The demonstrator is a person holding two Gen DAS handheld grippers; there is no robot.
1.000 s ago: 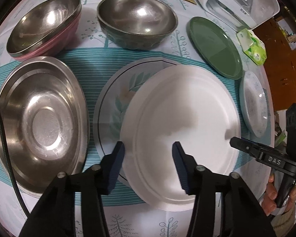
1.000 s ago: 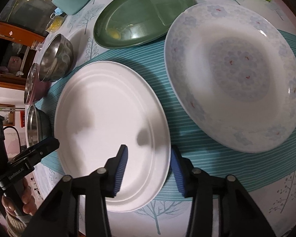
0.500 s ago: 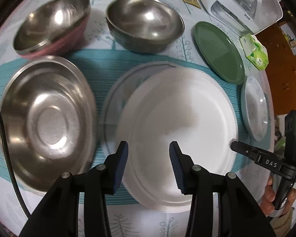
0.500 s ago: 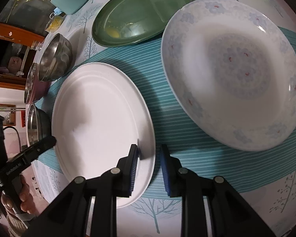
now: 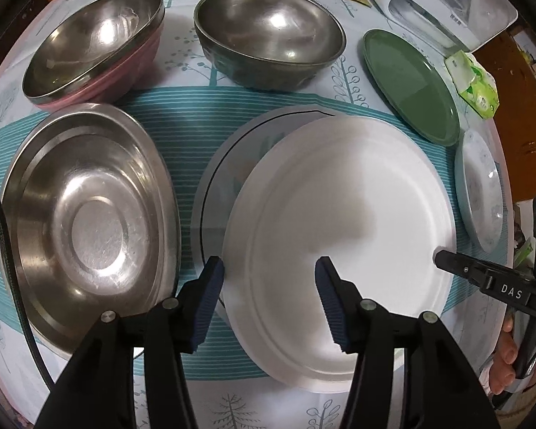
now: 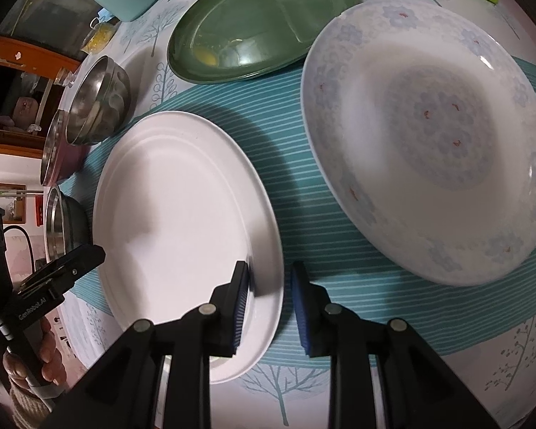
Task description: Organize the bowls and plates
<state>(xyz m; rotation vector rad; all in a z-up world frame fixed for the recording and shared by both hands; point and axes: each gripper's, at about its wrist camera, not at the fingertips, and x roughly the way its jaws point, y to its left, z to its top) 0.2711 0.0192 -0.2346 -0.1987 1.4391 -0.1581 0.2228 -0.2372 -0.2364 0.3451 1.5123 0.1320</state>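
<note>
The right tool (image 6: 269, 304) is clenched on the rim of a round white plate (image 6: 182, 221), which lies partly over a leaf-patterned plate (image 5: 228, 164) on the counter (image 6: 464, 364). The left tool (image 5: 269, 300), jaws just widened, straddles the white plate's near edge without pinching it.

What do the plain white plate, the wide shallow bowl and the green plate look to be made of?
White plate: matte, no glare, faint moulded rings; probably melamine or plastic, possibly ceramic. Wide shallow bowl: stainless steel, by its grey mirror sheen and fine scuffs. Green plate: glossy, with soft reflections; glazed ceramic or hard plastic, cannot tell which.
</note>
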